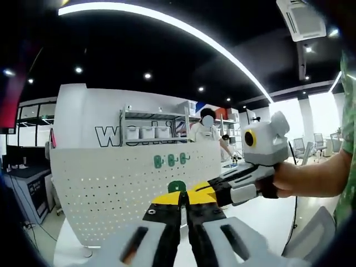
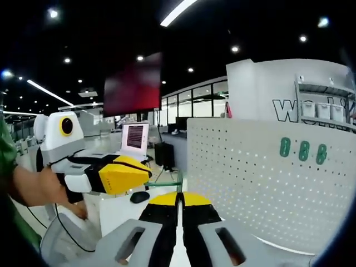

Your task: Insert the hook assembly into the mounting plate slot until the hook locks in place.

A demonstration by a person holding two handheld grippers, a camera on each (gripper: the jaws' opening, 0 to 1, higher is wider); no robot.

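Left tool (image 1: 182,201) jaws pressed together; right tool (image 2: 179,201) likewise; 3 green hooks (image 2: 303,150) on pegboard (image 2: 250,172).

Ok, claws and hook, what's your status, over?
Left claw and right claw both shut. Green hook at left claw's tip, held or not unclear. Three more hooks on the pegboard. Nothing between claws and board.

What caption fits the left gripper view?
Two shut grippers meet before a white pegboard carrying green hooks.
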